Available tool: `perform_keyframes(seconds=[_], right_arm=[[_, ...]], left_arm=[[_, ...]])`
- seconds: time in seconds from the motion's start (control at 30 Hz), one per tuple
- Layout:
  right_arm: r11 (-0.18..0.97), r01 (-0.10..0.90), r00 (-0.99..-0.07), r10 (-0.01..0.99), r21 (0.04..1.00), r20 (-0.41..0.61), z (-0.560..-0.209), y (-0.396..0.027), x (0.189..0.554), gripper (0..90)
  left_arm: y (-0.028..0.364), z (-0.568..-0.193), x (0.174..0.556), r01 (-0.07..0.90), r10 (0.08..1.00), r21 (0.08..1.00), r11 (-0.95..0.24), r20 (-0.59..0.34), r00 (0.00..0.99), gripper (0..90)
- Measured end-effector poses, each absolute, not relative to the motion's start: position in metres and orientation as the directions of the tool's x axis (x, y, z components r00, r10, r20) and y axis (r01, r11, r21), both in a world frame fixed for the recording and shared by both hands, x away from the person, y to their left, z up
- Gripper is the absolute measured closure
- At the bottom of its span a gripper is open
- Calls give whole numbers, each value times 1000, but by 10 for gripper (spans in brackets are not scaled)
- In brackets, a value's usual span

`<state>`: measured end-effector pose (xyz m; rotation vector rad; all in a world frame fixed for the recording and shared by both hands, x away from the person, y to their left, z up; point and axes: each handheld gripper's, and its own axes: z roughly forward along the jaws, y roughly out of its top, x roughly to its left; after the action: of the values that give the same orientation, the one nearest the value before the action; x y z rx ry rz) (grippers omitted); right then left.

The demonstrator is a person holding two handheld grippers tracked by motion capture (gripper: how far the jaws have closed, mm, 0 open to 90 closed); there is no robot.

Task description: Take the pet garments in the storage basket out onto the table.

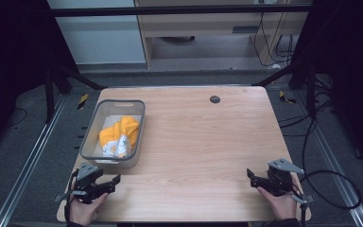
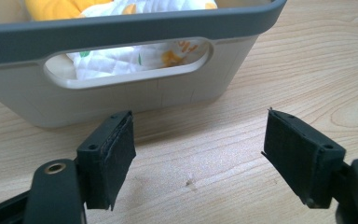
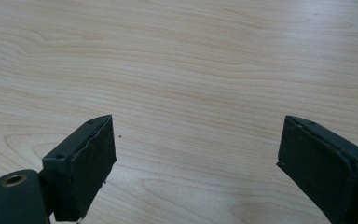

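Observation:
A grey plastic basket [image 1: 90,142] stands on the left side of the wooden table [image 1: 203,142], holding a crumpled yellow and white cloth [image 1: 119,135]. My left gripper [image 1: 113,182] rests near the table's front left corner, just in front of the basket, open with nothing between its jaws. In the left gripper view the basket's near wall [image 2: 177,88] with its handle slot is close ahead, and the cloth [image 2: 121,58] shows through the slot. My right gripper [image 1: 251,177] sits at the front right, open and empty over bare wood [image 3: 191,70].
A small dark round grommet [image 1: 214,99] lies near the table's far edge. Black cables [image 1: 331,184] trail off the right side onto the floor. Metal frame rails run along both sides of the table.

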<state>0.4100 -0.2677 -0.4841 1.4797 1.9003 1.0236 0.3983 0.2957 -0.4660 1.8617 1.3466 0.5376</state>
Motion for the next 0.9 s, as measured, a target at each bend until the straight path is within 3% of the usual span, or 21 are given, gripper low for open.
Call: perform_keyframes(seconds=[0.43,0.9], right_arm=[[149,569,-292,956,809,29,-484,-262,409,110],[163,574,-299,954,802,21,-486,-262,409,109]], left_arm=[[295,-455,392,567,927,808,-160,-74,367,255],[299,-435,390,535,921,837,-115,-112,372,251]])
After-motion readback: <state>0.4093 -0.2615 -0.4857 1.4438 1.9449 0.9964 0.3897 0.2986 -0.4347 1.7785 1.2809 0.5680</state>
